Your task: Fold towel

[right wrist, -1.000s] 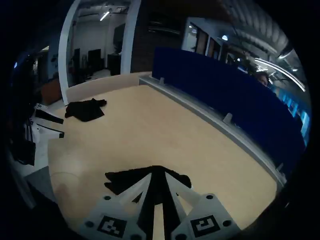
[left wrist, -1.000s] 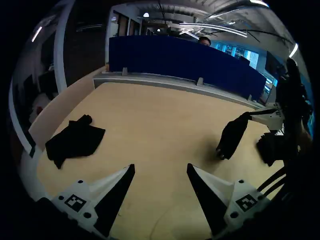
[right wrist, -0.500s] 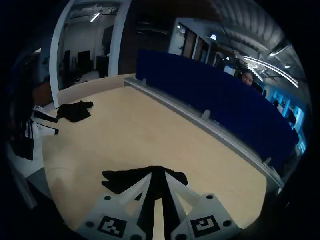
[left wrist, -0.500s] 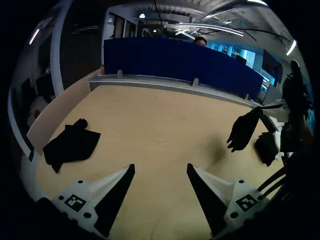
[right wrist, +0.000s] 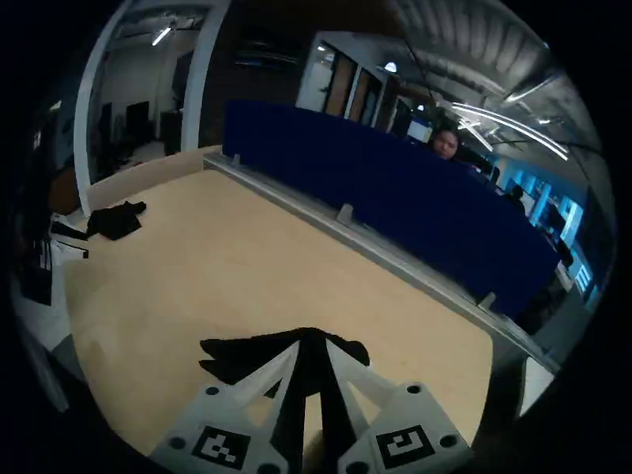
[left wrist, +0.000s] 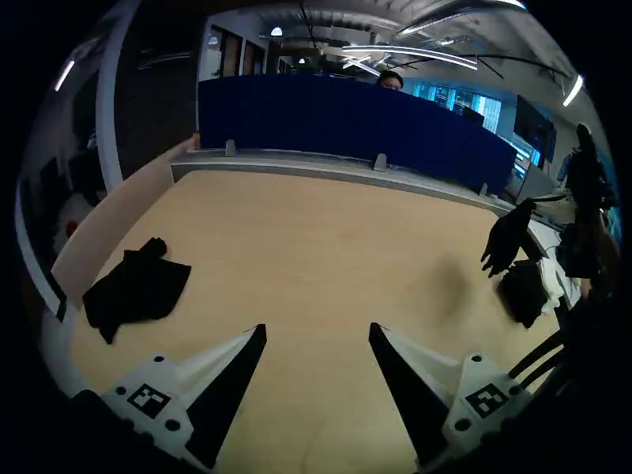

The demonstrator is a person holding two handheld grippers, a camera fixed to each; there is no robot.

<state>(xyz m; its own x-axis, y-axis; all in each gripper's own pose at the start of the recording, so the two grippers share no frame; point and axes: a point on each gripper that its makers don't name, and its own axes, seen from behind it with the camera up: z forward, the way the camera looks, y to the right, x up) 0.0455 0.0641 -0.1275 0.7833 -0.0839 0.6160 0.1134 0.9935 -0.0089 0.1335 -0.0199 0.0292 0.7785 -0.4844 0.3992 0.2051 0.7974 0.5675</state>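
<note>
I am holding my left claw (left wrist: pixel 316 327) wide apart, gripping nothing, with its two fingers spread above the pale wooden table (left wrist: pixel 316 237). Each finger is carrying a square black-and-white code patch (left wrist: pixel 148 399), which is a pattern rather than letters, and the finger bases are running out of sight below.

My right claw (right wrist: pixel 308 341) is pinching the black towel (right wrist: pixel 237 357) between both fingertips. The fingers are pressing so close together that the cloth is bunching out mostly to one side of them. How much towel is hanging beneath them is hidden in the right gripper view.

In the left gripper view that towel is dangling as a narrow dark bundle over the table's far right side, raised off the surface. A soft shadow (left wrist: pixel 450 284) is lying on the wood beside it. Just below the bundle a dark heap (left wrist: pixel 525 291) is sitting at the table edge, and I cannot tell what it is.

A second black cloth (left wrist: pixel 134 288) is lying crumpled near the table's left edge, well apart from the held towel.

Farther back a blue partition (left wrist: pixel 347 126) is running along the table's far side, and the top of a person's head (left wrist: pixel 389 79) is showing above it. The bluish screens (left wrist: pixel 466 107) beyond are glowing too blurred for me to read.
</note>
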